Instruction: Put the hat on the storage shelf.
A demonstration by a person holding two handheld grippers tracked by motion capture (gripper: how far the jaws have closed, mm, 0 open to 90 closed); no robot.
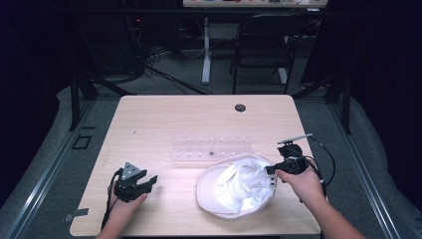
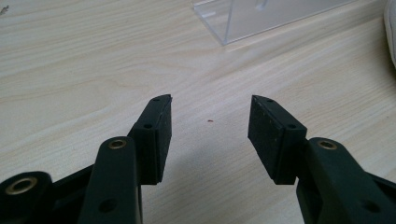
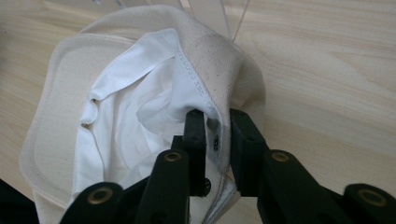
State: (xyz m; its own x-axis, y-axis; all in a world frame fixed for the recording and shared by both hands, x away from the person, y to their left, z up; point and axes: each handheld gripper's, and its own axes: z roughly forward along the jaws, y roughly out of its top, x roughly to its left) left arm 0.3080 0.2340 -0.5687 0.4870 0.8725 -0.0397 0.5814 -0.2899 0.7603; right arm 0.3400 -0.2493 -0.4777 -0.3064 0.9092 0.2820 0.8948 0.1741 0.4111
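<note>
Wooden surface [image 1: 164,124], cream hat [image 1: 234,189] upside down near the front edge, right of the middle.
Right claw [image 3: 218,126] has the hat's rim between its pads, which look slightly eased off the fabric, so not really clamped. Left claw [image 2: 210,121] sits wide open over bare wood, nothing in it, well apart from the hat. Clear plastic rack [image 1: 211,148] lies just behind the hat.

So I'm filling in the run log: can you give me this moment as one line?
right gripper: jaws astride hat rim, slightly apart | left gripper: open, over table | clear rack: behind hat
</note>
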